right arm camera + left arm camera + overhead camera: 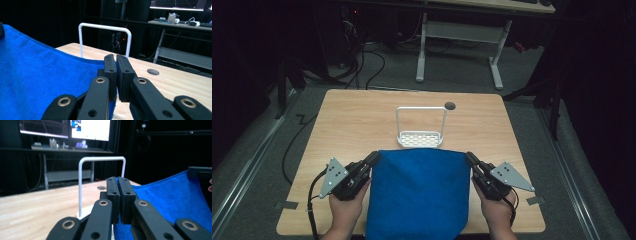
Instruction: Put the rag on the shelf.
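Here, at the lower left of the high view, our left tool [373, 159] is clamped on one far corner of the blue towel [418, 192], and its own view shows the jaws pressed together on the blue edge. The towel spans the bottom centre of the frame, stretched between our two hands, with its near edge at the worktop's [357, 120] front. Just above it in the middle stands the white rack [421, 129], a perforated base under a tall hoop; nothing lies in it. At the lower right, our right tool [470, 159] pinches the other far corner in the same way. We judge the grasp done on both corners; hanging the towel over the hoop, or folding it, is yet to come.
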Demonstrator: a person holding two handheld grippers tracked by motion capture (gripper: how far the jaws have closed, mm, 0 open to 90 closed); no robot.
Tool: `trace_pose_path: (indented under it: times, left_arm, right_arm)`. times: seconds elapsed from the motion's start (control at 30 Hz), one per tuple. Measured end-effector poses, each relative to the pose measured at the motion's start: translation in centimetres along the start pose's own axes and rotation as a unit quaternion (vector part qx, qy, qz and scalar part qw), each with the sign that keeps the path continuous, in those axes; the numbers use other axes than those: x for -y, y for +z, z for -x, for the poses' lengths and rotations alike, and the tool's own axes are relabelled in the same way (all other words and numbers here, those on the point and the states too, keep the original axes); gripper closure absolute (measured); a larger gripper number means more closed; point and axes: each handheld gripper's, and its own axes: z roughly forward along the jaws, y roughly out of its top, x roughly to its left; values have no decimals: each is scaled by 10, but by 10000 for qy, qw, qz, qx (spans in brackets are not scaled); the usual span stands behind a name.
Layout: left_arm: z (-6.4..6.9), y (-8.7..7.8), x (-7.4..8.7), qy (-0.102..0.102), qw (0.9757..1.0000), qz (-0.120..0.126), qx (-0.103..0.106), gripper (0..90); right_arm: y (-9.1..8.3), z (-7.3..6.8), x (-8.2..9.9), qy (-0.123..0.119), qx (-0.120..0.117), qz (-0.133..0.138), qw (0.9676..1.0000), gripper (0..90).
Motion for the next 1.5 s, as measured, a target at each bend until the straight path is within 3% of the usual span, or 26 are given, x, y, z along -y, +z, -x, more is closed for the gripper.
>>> trace_pose_path:
  times: [0.27,0.4,0.5,0.57,0.77,1.07,1.2,1.5]
  left_arm:
    - [-10,8,-4,9,10000,54,-28,885]
    - [-20,20,-11,-41,10000,57,28,885]
    - [-28,28,-23,-67,9999,135,6,885]
    - [-31,32,-34,-46,9997,229,-7,885]
    - [-36,42,-66,112,9989,448,-93,885]
    - [-37,54,-98,352,9975,597,-148,885]
    - [-41,63,-106,374,9975,581,-177,885]
    - [-59,89,-109,347,9986,221,-319,885]
  right_arm:
    - [17,-3,-8,33,-102,27,9999,879]
    - [27,0,-21,15,-109,162,9998,879]
    - [33,7,-40,79,-86,326,9994,881]
    - [33,8,-44,103,-80,354,9993,881]
    - [38,19,-78,141,42,751,9971,881]
    - [40,28,-102,96,147,1001,9948,881]
    - [42,34,-112,115,178,1031,9944,881]
    - [60,54,-120,326,278,931,9947,881]
